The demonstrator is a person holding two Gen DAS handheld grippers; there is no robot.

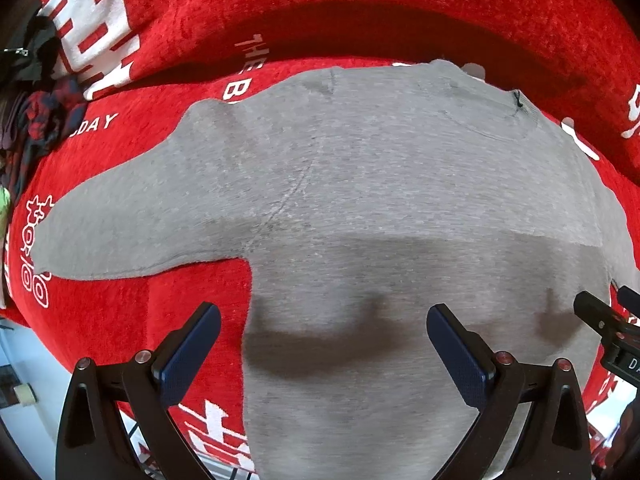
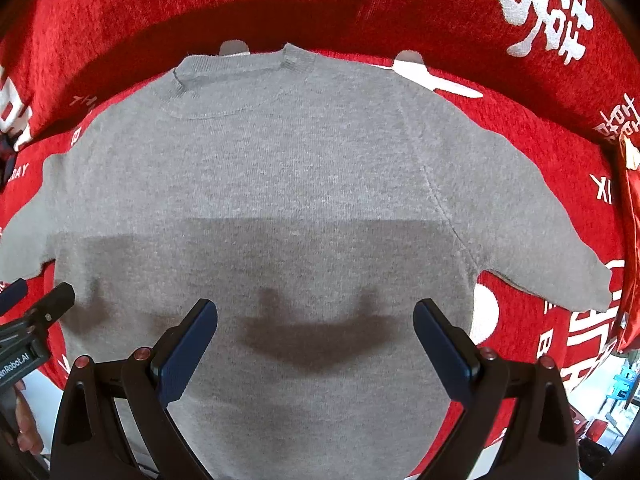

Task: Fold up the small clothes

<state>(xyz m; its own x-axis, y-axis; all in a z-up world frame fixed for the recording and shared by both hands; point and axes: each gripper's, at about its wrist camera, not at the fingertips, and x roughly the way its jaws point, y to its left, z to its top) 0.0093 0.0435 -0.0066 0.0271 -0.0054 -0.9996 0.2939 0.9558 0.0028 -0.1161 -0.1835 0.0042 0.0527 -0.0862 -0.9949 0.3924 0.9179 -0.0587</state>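
At the far left edge a heap of dark and plaid clothes (image 1: pixel 38 120) waits on the red blanket (image 1: pixel 120 320), a plush cloth printed with white lettering that covers the whole work surface and rises in a fold at the far side. The grey sweater (image 1: pixel 380 208) lies flat on it, neck at the far end, left sleeve (image 1: pixel 120 224) and right sleeve (image 2: pixel 540 216) spread out sideways. It looks a soft, light knit: limp, likely to sag and cling to the nap of the blanket, not slippery. The cuffs or the hem corners seem the sensible holds. The left gripper (image 1: pixel 324 336) hovers over the near left side seam, jaws spread wide, holding nothing; the right gripper (image 2: pixel 316 328) hangs over the near middle, likewise spread and empty. Bright floor shows at the near right.
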